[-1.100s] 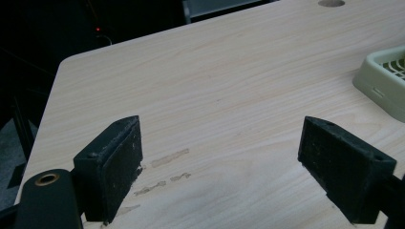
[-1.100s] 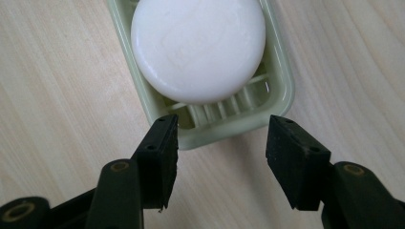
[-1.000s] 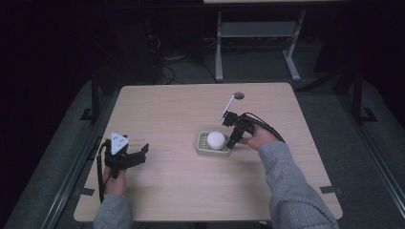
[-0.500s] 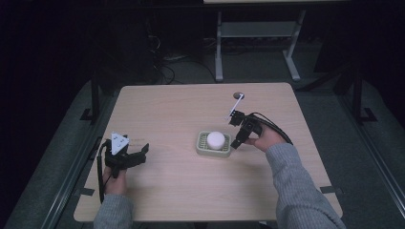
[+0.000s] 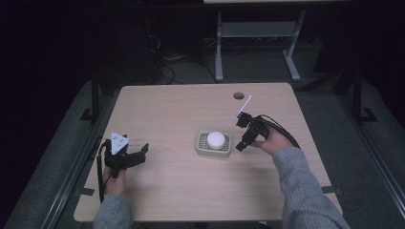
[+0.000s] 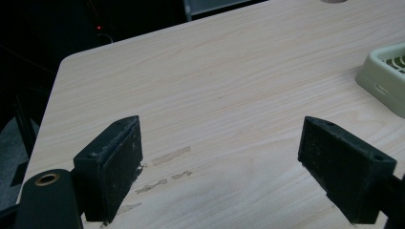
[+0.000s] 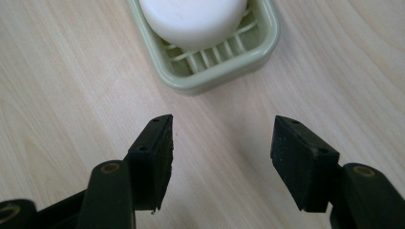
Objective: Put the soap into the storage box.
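A round white soap bar (image 5: 216,140) (image 7: 193,19) lies in a pale green slatted soap dish (image 5: 202,150) (image 7: 224,67) at the middle of the wooden table (image 5: 176,109). My right gripper (image 5: 241,144) (image 7: 220,155) sits just right of the dish, open, with bare table between its jaws. My left gripper (image 5: 138,153) (image 6: 219,167) rests near the table's left front edge, open and holding nothing. A corner of the dish (image 6: 384,76) appears at the right edge of the left gripper view.
A round cable hole (image 5: 239,95) sits near the table's far edge. Faint smudge marks (image 6: 165,167) lie on the wood in front of the left gripper. Dark floor, cables and a metal frame (image 5: 258,33) lie beyond the table.
My right gripper has drawn back to the right, away from the soap dish, and a little toward the near side. The left gripper has stayed put.
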`<act>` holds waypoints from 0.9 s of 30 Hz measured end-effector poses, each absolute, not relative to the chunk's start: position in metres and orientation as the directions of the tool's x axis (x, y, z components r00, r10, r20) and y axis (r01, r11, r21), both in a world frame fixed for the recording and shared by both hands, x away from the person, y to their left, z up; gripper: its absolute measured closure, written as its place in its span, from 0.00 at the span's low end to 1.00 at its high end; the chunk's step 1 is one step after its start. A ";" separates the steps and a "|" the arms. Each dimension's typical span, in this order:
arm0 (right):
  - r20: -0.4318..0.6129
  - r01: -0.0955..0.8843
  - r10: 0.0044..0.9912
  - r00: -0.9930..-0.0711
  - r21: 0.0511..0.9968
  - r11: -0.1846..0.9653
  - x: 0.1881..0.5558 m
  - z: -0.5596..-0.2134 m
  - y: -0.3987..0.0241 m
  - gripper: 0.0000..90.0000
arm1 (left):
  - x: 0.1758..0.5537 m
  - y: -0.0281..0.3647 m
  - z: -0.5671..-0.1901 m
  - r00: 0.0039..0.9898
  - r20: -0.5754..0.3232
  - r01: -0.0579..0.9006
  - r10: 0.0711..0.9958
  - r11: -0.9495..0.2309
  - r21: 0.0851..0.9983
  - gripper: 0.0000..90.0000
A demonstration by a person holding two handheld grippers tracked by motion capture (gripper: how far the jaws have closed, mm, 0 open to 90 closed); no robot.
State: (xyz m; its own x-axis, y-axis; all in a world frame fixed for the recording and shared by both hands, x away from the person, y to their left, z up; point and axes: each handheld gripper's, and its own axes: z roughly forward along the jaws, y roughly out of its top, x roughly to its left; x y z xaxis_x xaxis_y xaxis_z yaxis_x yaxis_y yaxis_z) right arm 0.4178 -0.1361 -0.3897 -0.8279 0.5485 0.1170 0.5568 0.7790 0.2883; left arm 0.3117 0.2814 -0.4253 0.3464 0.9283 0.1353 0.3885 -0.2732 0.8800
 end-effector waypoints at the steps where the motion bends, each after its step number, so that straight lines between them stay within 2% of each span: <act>1: 0.118 0.557 0.549 -0.828 0.293 0.777 0.417 -0.390 -0.138 0.43 | 0.312 0.281 -0.425 0.346 0.135 0.387 0.928 -0.272 0.881 0.16; 27: 0.135 0.590 0.580 -0.803 0.323 0.740 0.401 -0.393 -0.164 0.42 | 0.312 0.281 -0.425 0.348 0.136 0.383 0.928 -0.273 0.882 0.16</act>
